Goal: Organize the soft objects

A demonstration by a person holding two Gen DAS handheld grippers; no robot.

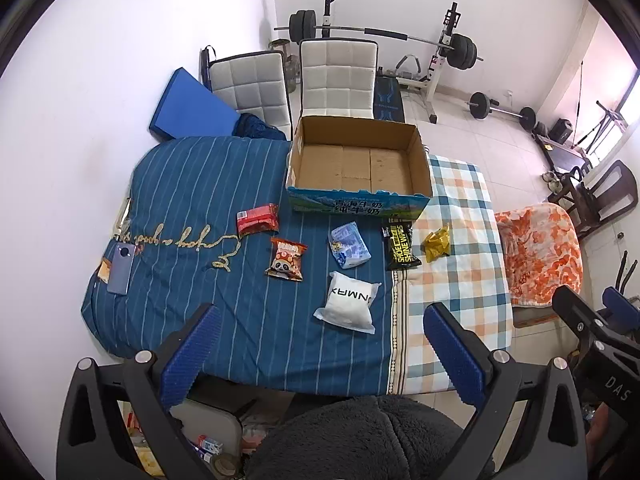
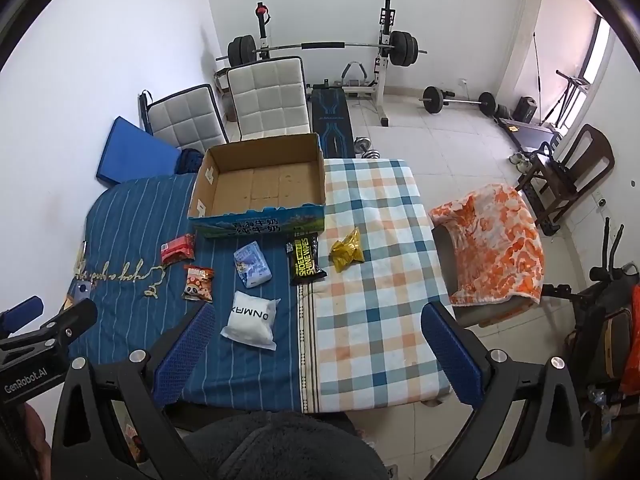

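Observation:
Several soft packets lie on a cloth-covered table in front of an open cardboard box (image 1: 420, 152) (image 2: 200, 184), which holds nothing. They are a white pouch (image 1: 349, 304) (image 2: 252, 322), a pale blue packet (image 1: 349, 245) (image 2: 252, 264), an orange panda snack bag (image 1: 286, 259) (image 2: 198, 283), a red packet (image 1: 258, 219) (image 2: 178, 249), a black shoe-wipes pack (image 1: 401, 245) (image 2: 305, 259) and a yellow packet (image 1: 437, 243) (image 2: 346, 255). My left gripper (image 1: 320, 356) is open and empty above the near table edge. My right gripper (image 2: 318, 354) is open and empty, also near the front edge.
A phone (image 1: 120, 268) lies at the table's left edge. Two white padded chairs (image 1: 338, 80) stand behind the box. An orange floral cloth (image 2: 496, 248) covers a seat to the right. Gym weights and a bench (image 2: 332, 120) fill the far floor. A dark fleece garment (image 1: 360, 436) lies below.

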